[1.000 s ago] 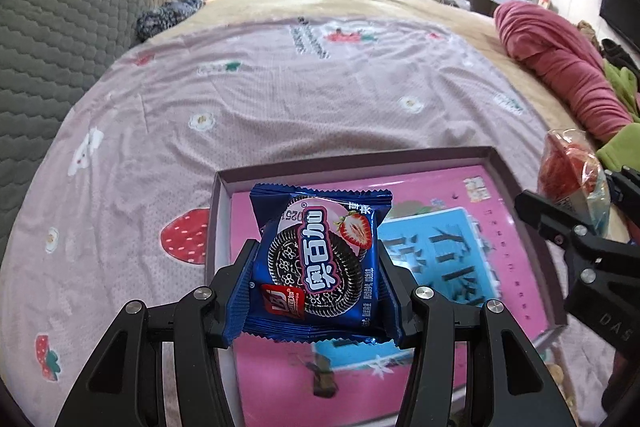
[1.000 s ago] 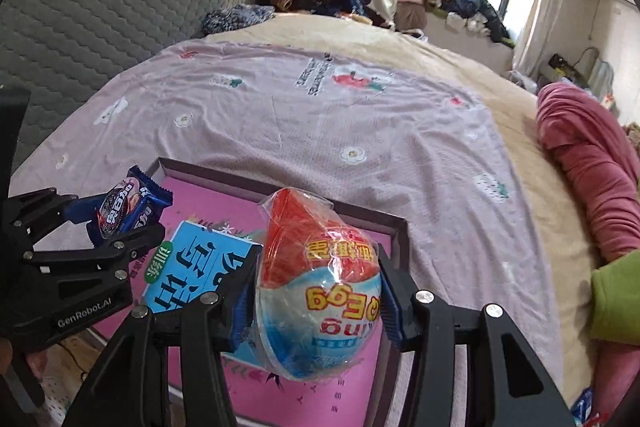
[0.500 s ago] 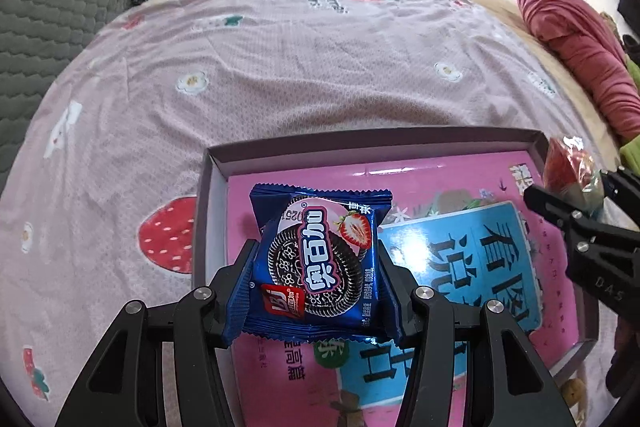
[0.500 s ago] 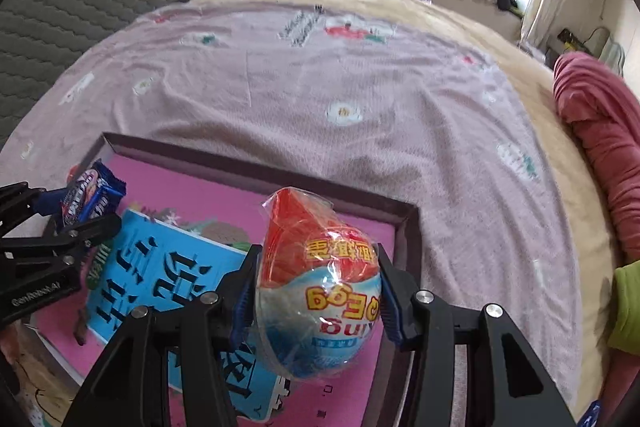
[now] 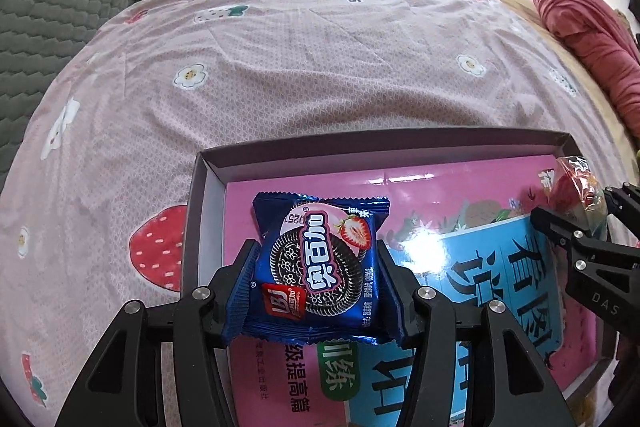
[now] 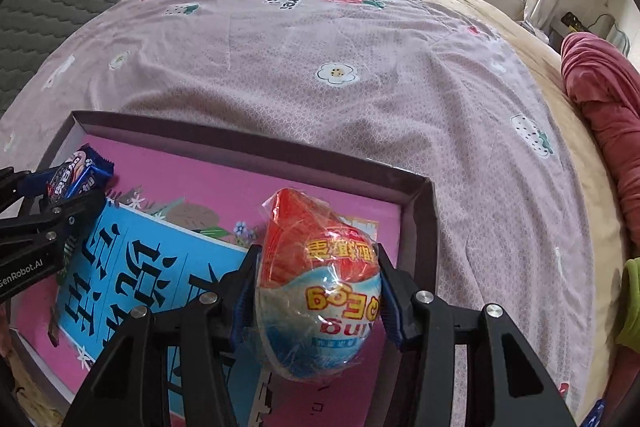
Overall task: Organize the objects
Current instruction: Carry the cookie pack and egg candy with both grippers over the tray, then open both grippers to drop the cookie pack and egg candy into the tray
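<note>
My left claw [image 5: 318, 267] is clenched on the blue cookie packet [image 5: 320, 263], flat face up, over the box's [image 5: 384, 143] far-left corner. My right claw [image 6: 318, 291] grips the wrapped egg [image 6: 320, 283], long axis pointing away, red end forward, near the box's far-right corner. The book [image 6: 120, 267] inside is partly hidden; the bedsheet [image 6: 320, 67] lies beyond.
</note>
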A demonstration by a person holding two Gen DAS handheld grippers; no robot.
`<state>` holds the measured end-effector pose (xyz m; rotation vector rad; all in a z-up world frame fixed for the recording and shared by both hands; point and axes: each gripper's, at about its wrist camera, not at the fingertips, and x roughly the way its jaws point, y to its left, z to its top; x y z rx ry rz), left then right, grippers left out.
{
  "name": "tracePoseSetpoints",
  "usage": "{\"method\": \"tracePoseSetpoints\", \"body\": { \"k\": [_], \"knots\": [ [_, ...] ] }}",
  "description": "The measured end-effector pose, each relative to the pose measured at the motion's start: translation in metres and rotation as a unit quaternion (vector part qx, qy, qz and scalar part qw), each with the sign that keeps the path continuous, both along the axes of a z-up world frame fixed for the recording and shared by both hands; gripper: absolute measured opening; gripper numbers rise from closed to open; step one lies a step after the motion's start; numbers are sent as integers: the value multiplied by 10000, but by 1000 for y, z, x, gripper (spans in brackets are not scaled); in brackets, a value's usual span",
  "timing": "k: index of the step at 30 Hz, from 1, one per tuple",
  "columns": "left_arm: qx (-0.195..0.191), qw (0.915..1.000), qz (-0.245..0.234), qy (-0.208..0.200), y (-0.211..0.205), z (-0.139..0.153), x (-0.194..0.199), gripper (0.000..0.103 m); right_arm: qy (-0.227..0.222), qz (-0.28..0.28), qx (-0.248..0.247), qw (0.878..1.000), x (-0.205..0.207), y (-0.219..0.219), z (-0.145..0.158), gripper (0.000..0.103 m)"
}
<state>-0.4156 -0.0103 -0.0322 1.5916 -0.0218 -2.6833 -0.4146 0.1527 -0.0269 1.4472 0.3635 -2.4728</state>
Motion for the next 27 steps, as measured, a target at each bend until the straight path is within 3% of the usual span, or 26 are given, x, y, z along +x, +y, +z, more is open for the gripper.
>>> {"method": "tracePoseSetpoints", "body": {
  "k": [4,8,12,20,25,27],
  "knots": [
    [3,10000,29,-38,0,1,-1,58,-62,-21,-59,10000,-1,1,0,53],
    [-6,9999,50,-122,-1,2,0,75,-27,-40,52,10000,0,-1,2,63],
    [-101,9999,111,-25,-3,12,4,75,19,-59,-28,10000,1,1,8,74],
    [-251,9994,195,140,-7,37,15,77,148,-64,-142,9998,11,3,25,81],
    [-594,9974,252,307,-3,50,38,79,232,-36,-138,9996,24,4,39,81],
    [-471,9980,239,338,-5,55,48,79,263,-1,-208,9994,31,5,46,83]
  ]
}}
